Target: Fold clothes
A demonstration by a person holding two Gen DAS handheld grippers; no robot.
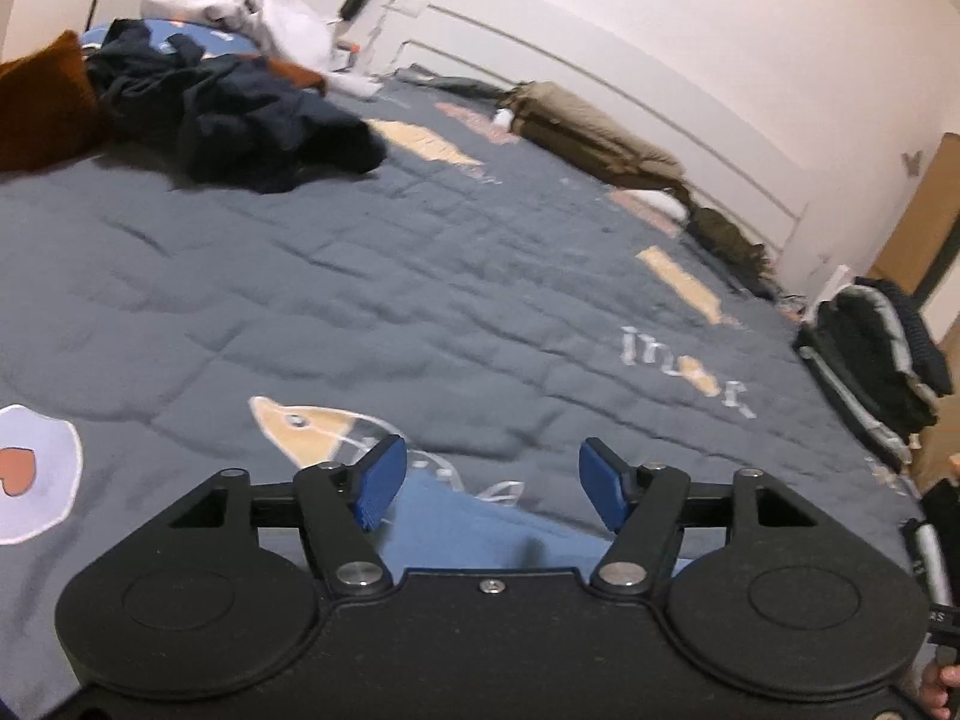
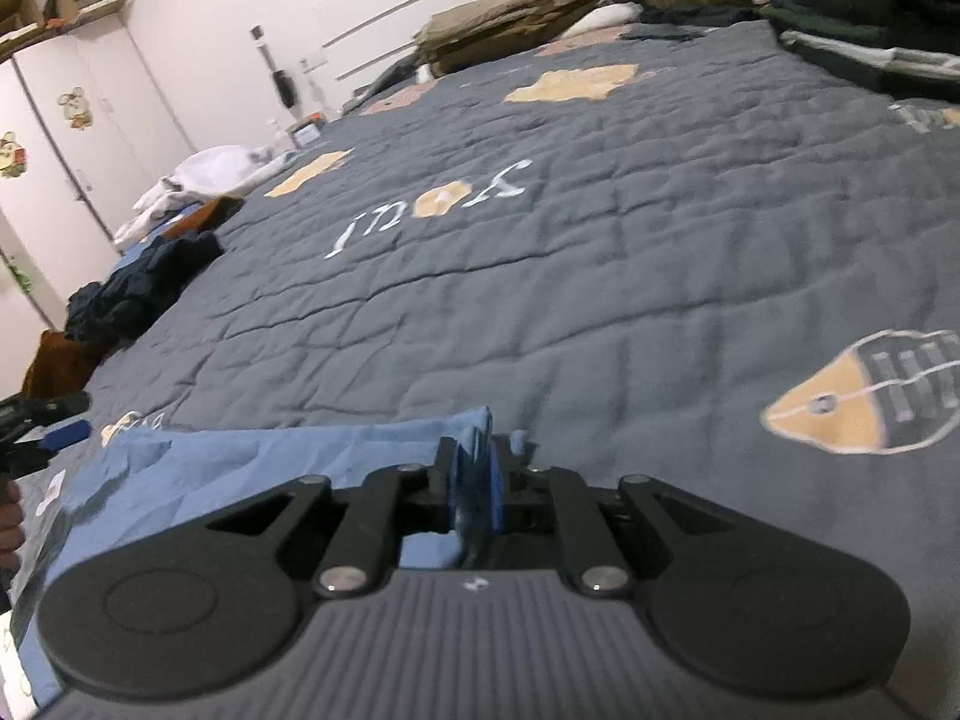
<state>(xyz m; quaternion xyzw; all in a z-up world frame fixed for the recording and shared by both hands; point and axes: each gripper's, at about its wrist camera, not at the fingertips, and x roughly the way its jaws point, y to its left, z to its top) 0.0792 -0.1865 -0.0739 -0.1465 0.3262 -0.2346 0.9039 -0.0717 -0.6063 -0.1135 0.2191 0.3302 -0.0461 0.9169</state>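
A light blue garment [image 2: 240, 456] lies flat on the grey quilted bedspread [image 2: 600, 276] at its near edge. My right gripper [image 2: 477, 480] is shut on the garment's right corner, and the cloth edge stands up between the blue pads. My left gripper [image 1: 492, 489] is open, its blue pads [image 1: 381, 489] wide apart just above the same blue garment [image 1: 468, 528], with nothing pinched. One blue pad of the left gripper also shows at the left edge of the right wrist view, over the garment's left end.
A heap of dark clothes [image 1: 240, 120] lies at the far left of the bed beside a brown cushion [image 1: 42, 102] and white garments [image 1: 240, 6]. A stack of folded dark clothes [image 1: 876, 360] sits at the right edge. Tan bedding [image 1: 588, 132] runs along the headboard.
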